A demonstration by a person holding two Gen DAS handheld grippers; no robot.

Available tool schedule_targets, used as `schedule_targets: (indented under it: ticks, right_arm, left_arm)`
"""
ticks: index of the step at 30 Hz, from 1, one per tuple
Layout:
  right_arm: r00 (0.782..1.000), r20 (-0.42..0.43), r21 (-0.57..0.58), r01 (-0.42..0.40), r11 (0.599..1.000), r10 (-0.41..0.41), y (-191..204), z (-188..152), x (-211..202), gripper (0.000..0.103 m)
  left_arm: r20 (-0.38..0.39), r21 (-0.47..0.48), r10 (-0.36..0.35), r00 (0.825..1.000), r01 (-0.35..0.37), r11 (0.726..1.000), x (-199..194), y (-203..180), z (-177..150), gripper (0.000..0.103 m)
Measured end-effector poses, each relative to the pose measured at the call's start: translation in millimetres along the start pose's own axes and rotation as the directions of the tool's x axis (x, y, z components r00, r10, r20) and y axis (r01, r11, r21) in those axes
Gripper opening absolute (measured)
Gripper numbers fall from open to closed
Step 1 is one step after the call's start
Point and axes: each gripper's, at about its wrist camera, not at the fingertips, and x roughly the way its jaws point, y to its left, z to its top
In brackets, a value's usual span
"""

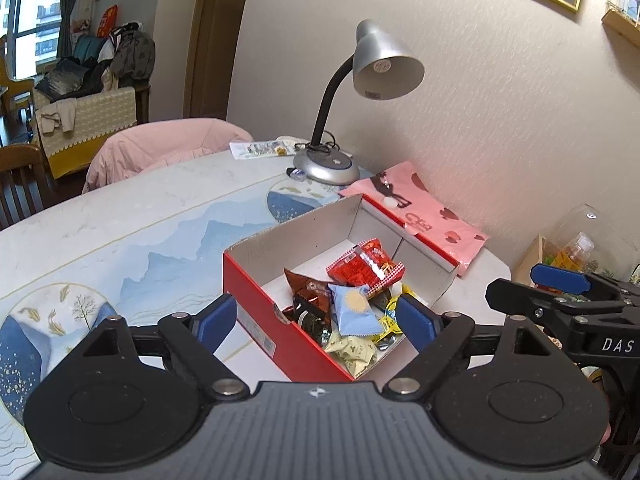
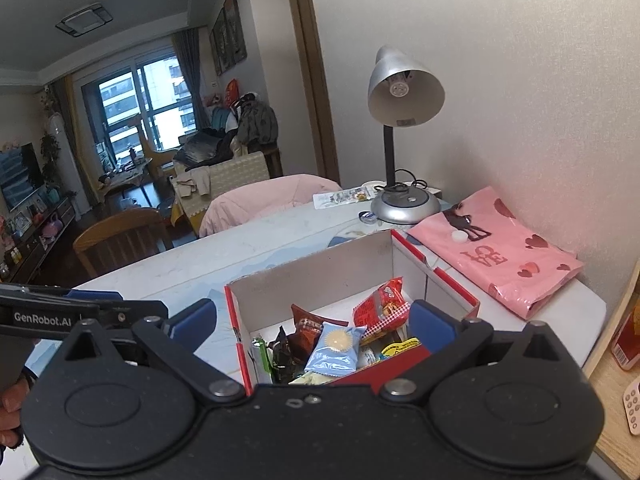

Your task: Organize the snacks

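Note:
A red cardboard box (image 1: pixel 264 312) with a white inside stands on the table and holds several snack packets. Among them are a red packet (image 1: pixel 366 266), a light blue packet (image 1: pixel 354 310), a brown packet (image 1: pixel 310 290) and pale yellow sweets (image 1: pixel 354 352). The box (image 2: pixel 240 344) and its light blue packet (image 2: pixel 334 350) also show in the right wrist view. My left gripper (image 1: pixel 316 326) is open and empty, above the box's near corner. My right gripper (image 2: pixel 312 326) is open and empty, above the box's near end. Its side shows at the right of the left wrist view (image 1: pixel 560 284).
A silver desk lamp (image 1: pixel 328 164) stands behind the box by the wall. A pink bag (image 1: pixel 424 212) lies against the wall beside the box. A wooden shelf with bottles (image 1: pixel 568 252) stands to the right. A pink-covered chair (image 2: pixel 272 196) and a wooden chair (image 2: pixel 120 240) stand at the table's far edge.

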Motion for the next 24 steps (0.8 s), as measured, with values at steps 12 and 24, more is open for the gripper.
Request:
schedule_targets:
  ticks: [12,24]
  right_arm:
    - [0.999,0.047,-0.039,-0.003,0.999,0.005,11,-6,-6,0.103]
    - [0.997,0.073,-0.052,-0.003,0.999,0.007,14,-8,-11,0.103]
  left_arm:
    - [0.012,0.004,-0.004,1.0,0.004,1.0,-6,-1,-3,0.099]
    - [0.016,0.028,0.005,1.0,-0.005,1.0,-9,-7,-7,0.099]
